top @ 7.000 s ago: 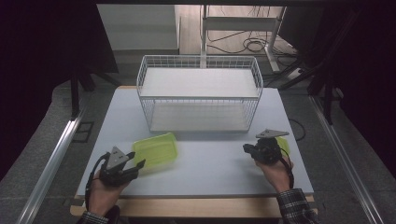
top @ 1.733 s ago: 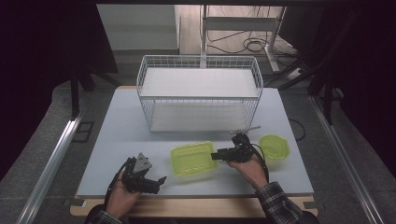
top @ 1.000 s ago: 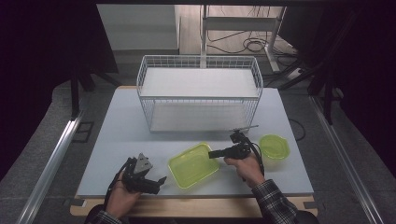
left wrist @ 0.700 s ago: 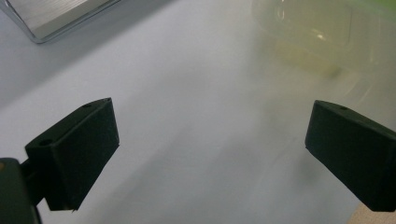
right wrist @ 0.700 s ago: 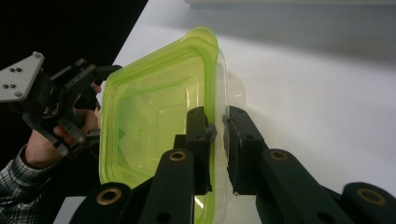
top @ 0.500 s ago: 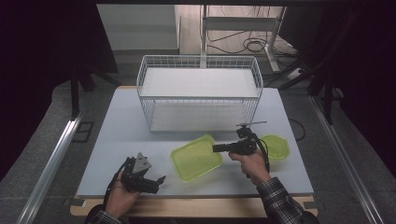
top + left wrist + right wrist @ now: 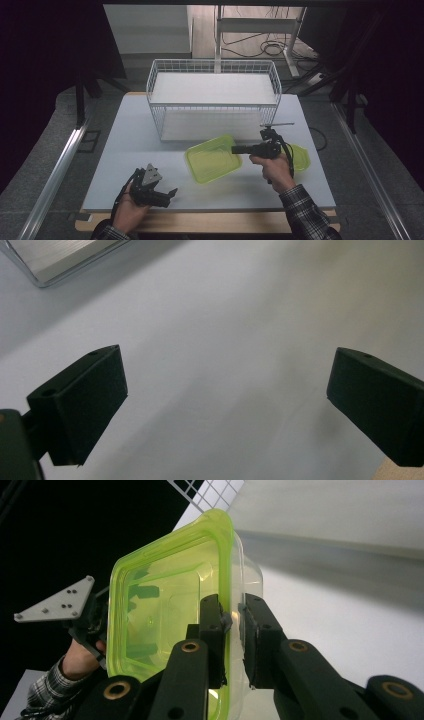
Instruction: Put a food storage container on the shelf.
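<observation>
Green container [image 7: 214, 158]: raised off the table [image 7: 125, 130] and tilted since half a second ago, now just before the wire basket [image 7: 212, 97], pinched at its right rim by the right gripper [image 7: 235, 149], jaws clamped on the rim wall (seen close in the right gripper view [image 7: 227, 620]). Judged: lift toward the basket under way, placement not yet made. Left gripper [image 7: 171, 192]: unmoved near the front table edge, jaws wide apart over bare table [image 7: 225, 365], nothing between them. Green lid [image 7: 300, 157]: flat on the table behind the right hand, partly hidden by it. Container contents: apparently none, hard to confirm through the tinted plastic. Basket floor: partly screened by wire.
</observation>
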`<action>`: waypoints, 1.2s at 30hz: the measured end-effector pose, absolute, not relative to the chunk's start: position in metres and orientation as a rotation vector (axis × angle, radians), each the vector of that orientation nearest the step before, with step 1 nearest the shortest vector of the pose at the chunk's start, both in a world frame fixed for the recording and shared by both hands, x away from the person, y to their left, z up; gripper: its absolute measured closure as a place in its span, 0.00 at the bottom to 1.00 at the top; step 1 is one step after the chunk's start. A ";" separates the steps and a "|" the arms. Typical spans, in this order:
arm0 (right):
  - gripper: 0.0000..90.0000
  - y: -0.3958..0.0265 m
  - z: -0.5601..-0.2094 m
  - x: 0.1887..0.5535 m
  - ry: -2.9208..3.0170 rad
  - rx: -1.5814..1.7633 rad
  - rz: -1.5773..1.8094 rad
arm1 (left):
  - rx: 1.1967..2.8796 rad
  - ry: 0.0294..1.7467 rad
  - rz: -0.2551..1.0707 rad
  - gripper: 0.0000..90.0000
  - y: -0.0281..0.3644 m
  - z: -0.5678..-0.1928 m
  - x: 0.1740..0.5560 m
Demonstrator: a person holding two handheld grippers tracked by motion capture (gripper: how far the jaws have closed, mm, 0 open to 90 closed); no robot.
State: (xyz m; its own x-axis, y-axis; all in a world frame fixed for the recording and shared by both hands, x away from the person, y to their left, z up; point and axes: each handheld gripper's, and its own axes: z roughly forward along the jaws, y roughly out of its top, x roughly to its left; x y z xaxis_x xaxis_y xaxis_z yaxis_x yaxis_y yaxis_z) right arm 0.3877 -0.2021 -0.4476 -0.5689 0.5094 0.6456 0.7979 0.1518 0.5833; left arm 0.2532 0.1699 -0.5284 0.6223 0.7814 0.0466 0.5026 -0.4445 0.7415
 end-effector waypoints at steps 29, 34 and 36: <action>0.89 -0.205 -0.391 0.401 -2.105 -1.260 -1.499 | 2.146 0.994 0.492 0.03 0.169 -0.530 0.254; 0.89 -0.204 -0.382 0.403 -2.095 -1.260 -1.523 | 2.143 0.996 0.492 0.03 0.169 -0.530 0.254; 0.89 -0.202 -0.373 0.406 -2.089 -1.258 -1.546 | 2.146 0.994 0.496 0.03 0.169 -0.530 0.254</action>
